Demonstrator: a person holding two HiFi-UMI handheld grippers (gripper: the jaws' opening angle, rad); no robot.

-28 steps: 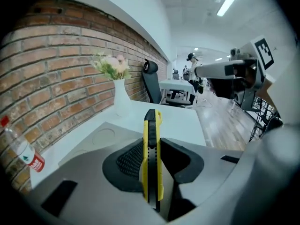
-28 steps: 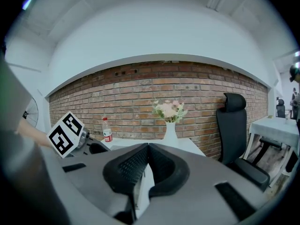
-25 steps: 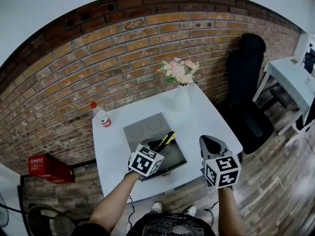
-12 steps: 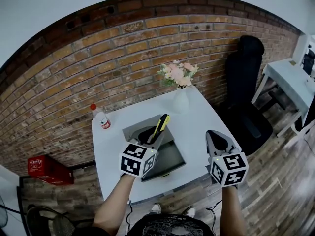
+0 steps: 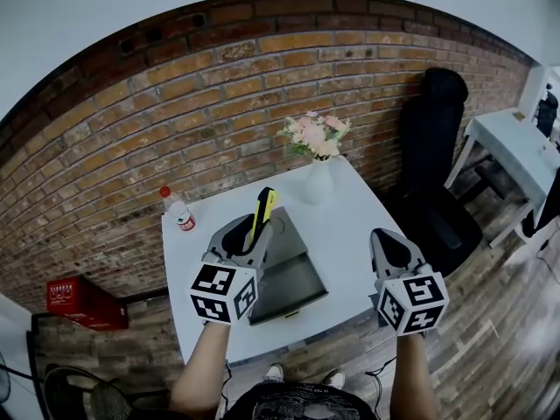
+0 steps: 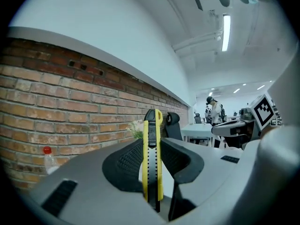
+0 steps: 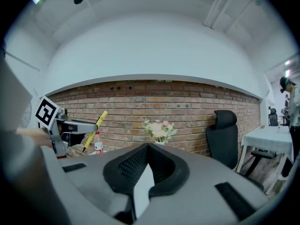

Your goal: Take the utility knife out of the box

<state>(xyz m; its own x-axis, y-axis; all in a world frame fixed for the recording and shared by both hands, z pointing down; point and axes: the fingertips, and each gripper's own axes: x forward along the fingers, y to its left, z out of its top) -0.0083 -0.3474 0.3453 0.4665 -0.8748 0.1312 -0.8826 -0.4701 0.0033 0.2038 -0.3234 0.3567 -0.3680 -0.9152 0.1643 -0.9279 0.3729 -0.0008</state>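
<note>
Our left gripper (image 6: 152,146) has its pads clamped on the yellow utility knife (image 6: 153,158), jaws partly apart at the handle's width; the knife stands upright, clear of the open grey box (image 5: 293,283); our right gripper (image 7: 147,146) has its jaws together on nothing, over the table's near right edge; the box lies on a white table (image 5: 359,217) with a vase of flowers (image 5: 317,178) and a red-capped bottle (image 5: 179,213); behind runs a brick wall (image 5: 175,121), a black chair (image 5: 433,138) against it, wood floor (image 5: 490,322) below.
</note>
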